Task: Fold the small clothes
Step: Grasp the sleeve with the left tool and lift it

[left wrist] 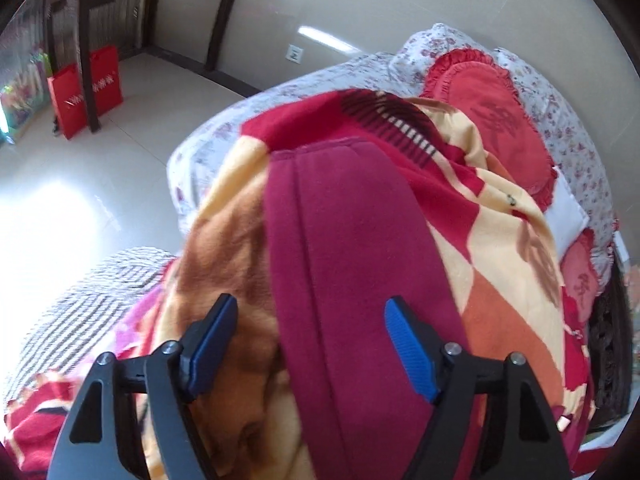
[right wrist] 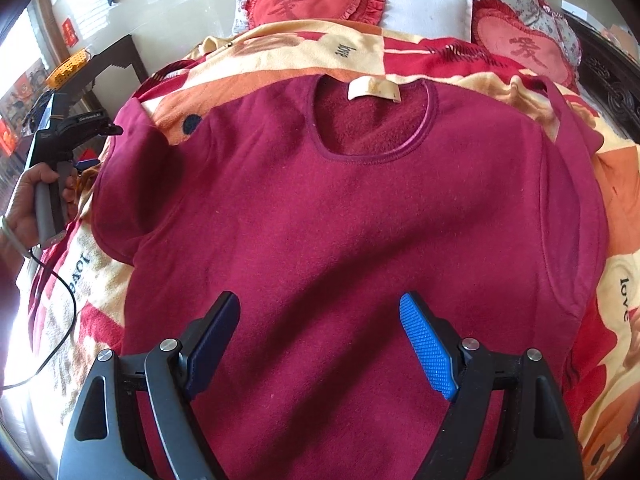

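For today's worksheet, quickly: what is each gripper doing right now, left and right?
Left gripper: open, holding nothing, over the maroon sweater's sleeve.
Right gripper: open, holding nothing, above the sweater's lower body.

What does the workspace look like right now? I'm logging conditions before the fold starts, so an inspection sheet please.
Surface: patterned blanket spread over the bed.
Job's things: maroon sweater lying flat, neck label up, sleeves out; not yet folded.
Clutter: two red heart cushions, white pillow at the head of the bed.
Grippers: left gripper open over a sleeve; right gripper open above the sweater's lower body; neither grips cloth.
Cables: black cable trailing from the left handle.
Surroundings: tiled floor, red bags.
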